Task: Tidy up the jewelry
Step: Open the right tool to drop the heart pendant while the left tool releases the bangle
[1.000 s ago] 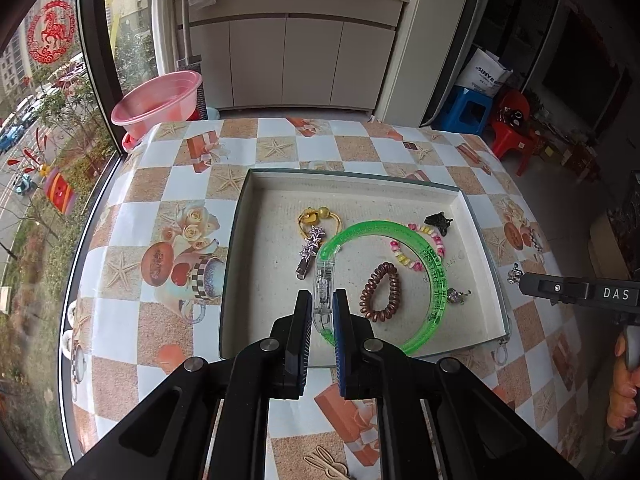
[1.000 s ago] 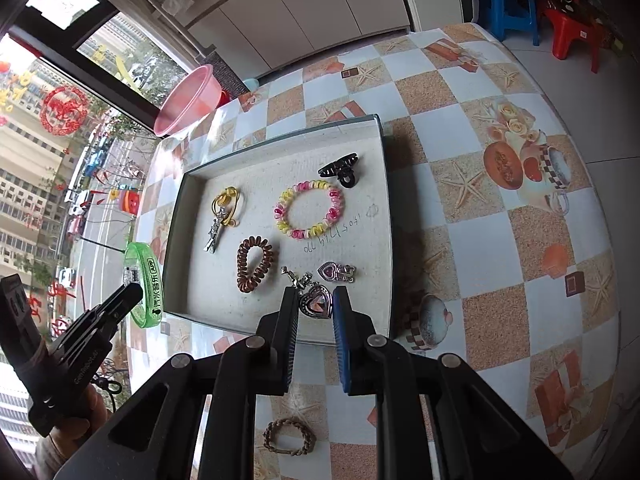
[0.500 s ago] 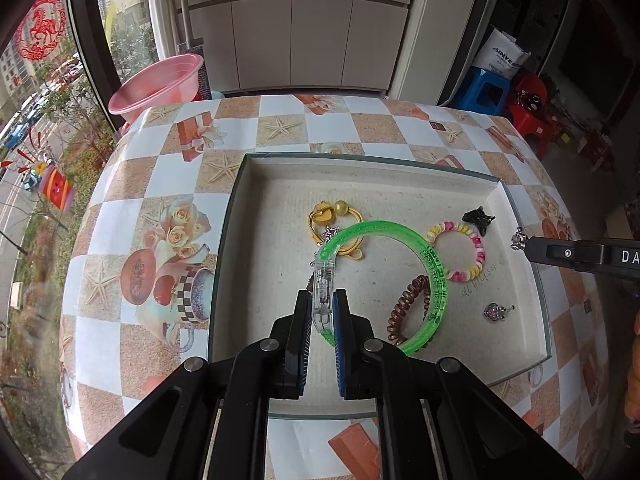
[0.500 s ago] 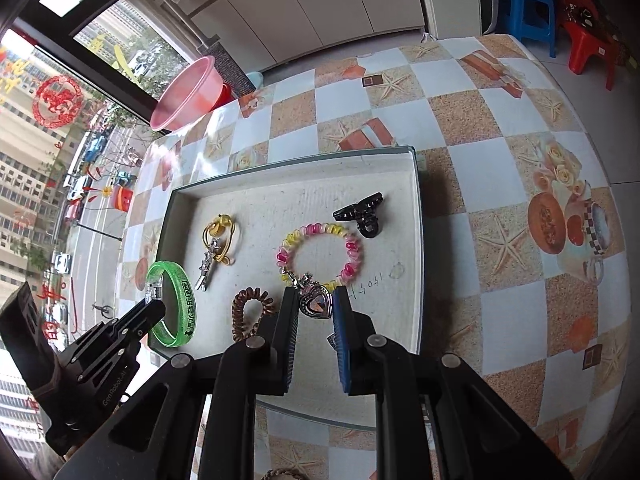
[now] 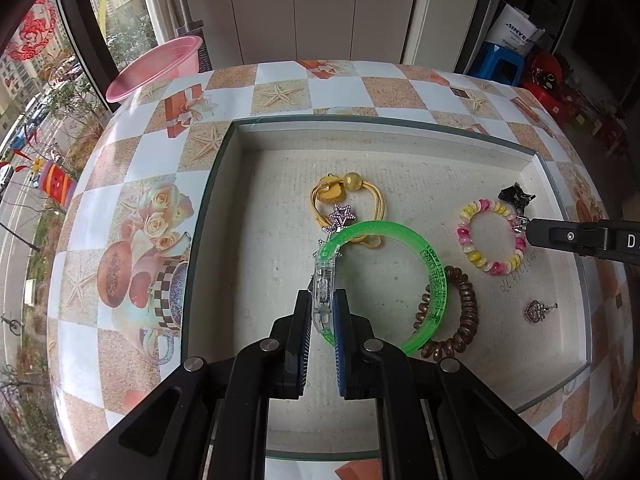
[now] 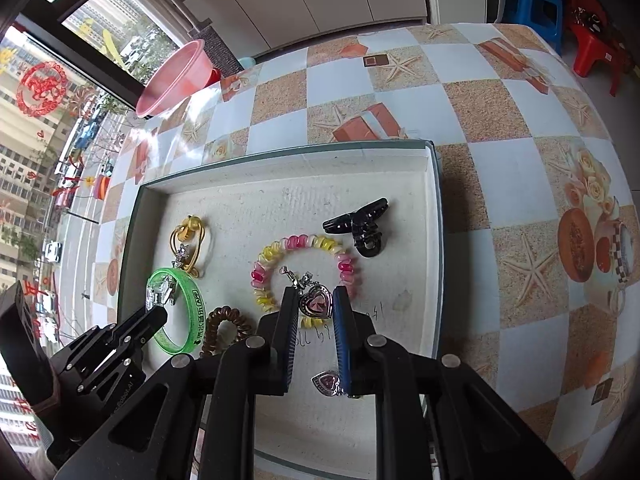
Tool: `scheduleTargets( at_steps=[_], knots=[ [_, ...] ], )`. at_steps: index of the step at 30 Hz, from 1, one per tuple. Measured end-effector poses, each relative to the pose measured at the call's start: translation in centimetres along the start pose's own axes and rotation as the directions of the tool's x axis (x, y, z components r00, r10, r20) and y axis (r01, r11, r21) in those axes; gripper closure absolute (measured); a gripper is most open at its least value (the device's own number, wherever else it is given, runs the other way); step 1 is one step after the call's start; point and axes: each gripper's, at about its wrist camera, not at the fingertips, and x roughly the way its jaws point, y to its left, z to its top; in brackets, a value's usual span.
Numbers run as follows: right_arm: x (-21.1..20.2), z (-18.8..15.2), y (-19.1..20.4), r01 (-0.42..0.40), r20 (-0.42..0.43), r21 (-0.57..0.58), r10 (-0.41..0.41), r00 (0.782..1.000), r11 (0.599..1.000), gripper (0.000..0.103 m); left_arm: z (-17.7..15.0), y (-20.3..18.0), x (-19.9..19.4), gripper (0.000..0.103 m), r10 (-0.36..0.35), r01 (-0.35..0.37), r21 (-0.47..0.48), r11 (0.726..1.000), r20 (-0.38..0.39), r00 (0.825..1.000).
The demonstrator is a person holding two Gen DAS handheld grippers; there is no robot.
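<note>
My left gripper (image 5: 323, 300) is shut on the clear clasp of a green bangle (image 5: 434, 268), held low over the tray (image 5: 216, 184). The bangle overlaps a yellow hair tie (image 5: 348, 196) with a star clip (image 5: 341, 216) and a brown coil tie (image 5: 468, 312). My right gripper (image 6: 314, 298) is shut on a pink heart pendant (image 6: 316, 303) that hangs over the near side of a pink-yellow bead bracelet (image 6: 296, 242). A second heart pendant (image 6: 326, 382) lies on the tray floor below. A black claw clip (image 6: 360, 228) rests beyond the bracelet.
The tray's rim (image 6: 438, 240) stands raised on a checked tablecloth (image 6: 500, 120). A pink basin (image 5: 156, 68) sits beyond the table's far left corner. Blue and red stools (image 6: 536, 4) stand on the floor at the back right. A window runs along the left.
Both grippers have moved forward and down over the tray with their pieces. The green bangle came in from the tray's near edge, and the heart pendant now hangs over the bead bracelet.
</note>
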Motion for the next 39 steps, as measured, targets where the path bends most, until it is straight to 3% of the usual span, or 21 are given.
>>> scheduleTargets(
  at_steps=[16,18,20,22,25,29,39],
  knots=[
    [1.4,0.2,0.0,0.015,-0.013,-0.010,-0.015,1.000,1.000,0.083,-0.3,-1.2,0.6,0.079,0.059,-0.058,0.075,0.996,-0.017,0.998],
    [1.4,0.3,-0.1,0.008,-0.014,-0.004,-0.008,1.000,1.000,0.079,-0.3,-1.2,0.5,0.079,0.063,-0.061,0.071,0.996,-0.016,0.998],
    [1.4,0.2,-0.2,0.011,-0.018,0.001,-0.011,1.000,1.000,0.068,-0.2,-1.2,0.4,0.079,0.064,-0.063,0.067,0.996,-0.012,0.998],
    [1.4,0.1,-0.4,-0.001,-0.020,0.015,0.002,1.000,1.000,0.062,-0.2,-1.2,0.3,0.079,0.064,-0.063,0.068,0.996,-0.010,0.998],
    [1.2,0.0,-0.7,-0.017,-0.016,0.035,0.017,1.000,0.999,0.061,-0.1,-1.3,0.2,0.079,0.066,-0.065,0.077,0.995,-0.011,0.998],
    [0.7,-0.2,-0.7,-0.046,-0.012,0.047,0.047,0.999,0.998,0.044,-0.2,-1.3,0.1,0.079,0.075,-0.073,0.080,0.994,-0.012,0.997],
    [-1.2,-0.2,-0.2,-0.086,0.010,0.058,0.085,0.996,0.995,0.044,0.2,-1.2,-0.6,0.079,0.055,-0.055,0.072,0.996,-0.003,0.998]
  ],
)
